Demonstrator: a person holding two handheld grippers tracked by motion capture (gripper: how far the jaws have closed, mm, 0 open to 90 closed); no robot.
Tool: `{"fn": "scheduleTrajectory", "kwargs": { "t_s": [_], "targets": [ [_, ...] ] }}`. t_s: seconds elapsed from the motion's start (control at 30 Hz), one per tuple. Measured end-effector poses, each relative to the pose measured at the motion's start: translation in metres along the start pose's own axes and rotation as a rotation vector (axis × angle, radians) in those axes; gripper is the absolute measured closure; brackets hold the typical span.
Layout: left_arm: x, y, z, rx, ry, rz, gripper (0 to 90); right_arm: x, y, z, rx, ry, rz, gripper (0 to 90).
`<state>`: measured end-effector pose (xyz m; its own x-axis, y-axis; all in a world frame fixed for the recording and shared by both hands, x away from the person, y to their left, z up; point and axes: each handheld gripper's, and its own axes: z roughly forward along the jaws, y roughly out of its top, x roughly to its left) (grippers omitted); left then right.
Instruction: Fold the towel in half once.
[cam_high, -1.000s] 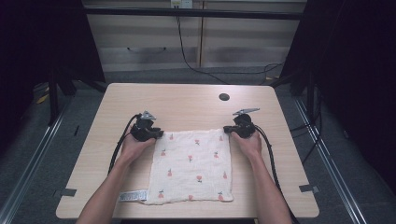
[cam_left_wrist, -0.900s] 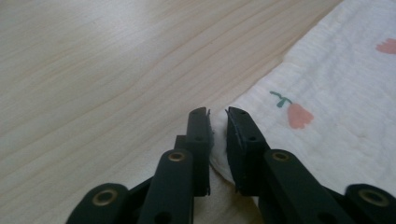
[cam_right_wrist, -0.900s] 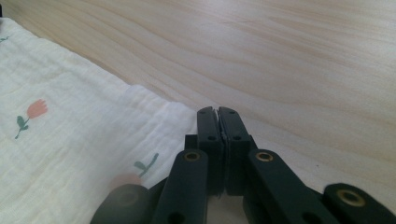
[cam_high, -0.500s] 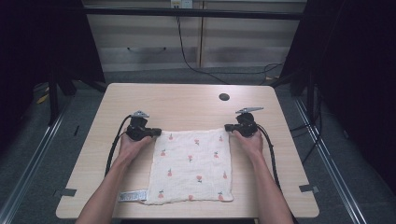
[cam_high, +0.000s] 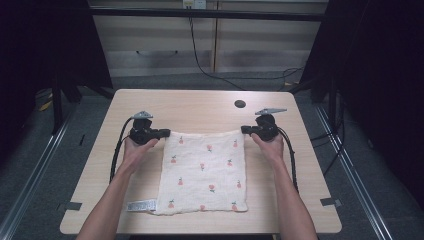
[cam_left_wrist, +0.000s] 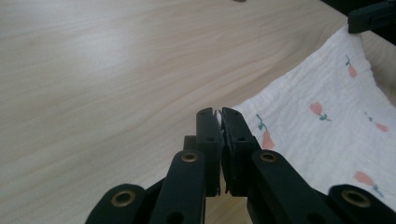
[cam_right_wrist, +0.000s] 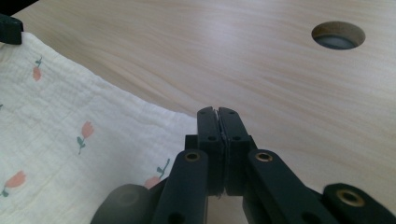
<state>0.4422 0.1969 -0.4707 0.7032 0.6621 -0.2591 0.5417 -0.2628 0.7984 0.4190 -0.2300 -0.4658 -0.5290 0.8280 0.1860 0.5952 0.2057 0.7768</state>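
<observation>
One cloth: the white cloth (cam_high: 202, 172) with small pink flowers lies flat on the desk (cam_high: 200, 105), its near edge close to my side and its far edge stretched between my two tools.
One label: a white tag (cam_high: 141, 205) sticks out at the cloth's near left corner, lying on the desk.
Two tools: I count the left tool (cam_high: 162, 133) and the right tool (cam_high: 246, 130), one at each far corner of the cloth.
Left tool state: in the left gripper view the left tool (cam_left_wrist: 219, 114) has its jaws pressed together, with a sliver of white fabric pinched between them.
Right tool state: in the right gripper view the right tool (cam_right_wrist: 218, 112) is pressed together at the cloth's (cam_right_wrist: 70, 140) far right corner; I judge it grips the hem.
Step in hand: I judge this is lifting the far edge to fold it toward me.
How to do it well: I keep both corners level, keep the edge taut, and carry them over to meet the near corners squarely.
One hole: a round cable hole (cam_high: 240, 104) sits in the desk beyond the right tool.
</observation>
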Motion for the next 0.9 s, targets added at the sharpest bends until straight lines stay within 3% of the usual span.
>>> {"fn": "scheduleTrajectory", "kwargs": {
  "t_s": [0.57,0.77,0.9],
  "targets": [
    [-0.006,0.029,-0.025,-0.076,0.008,0.045,86.8,0.001,0.031,-0.022,-0.076,0.005,-0.025,89.3],
    [-0.004,0.034,-0.036,-0.106,0.012,0.035,86.8,0.003,0.046,-0.031,-0.099,0.009,-0.043,89.3],
    [-0.007,0.038,-0.041,-0.101,0.024,0.064,86.7,0.006,0.051,-0.031,-0.099,0.01,-0.051,89.3]
  ]
}}
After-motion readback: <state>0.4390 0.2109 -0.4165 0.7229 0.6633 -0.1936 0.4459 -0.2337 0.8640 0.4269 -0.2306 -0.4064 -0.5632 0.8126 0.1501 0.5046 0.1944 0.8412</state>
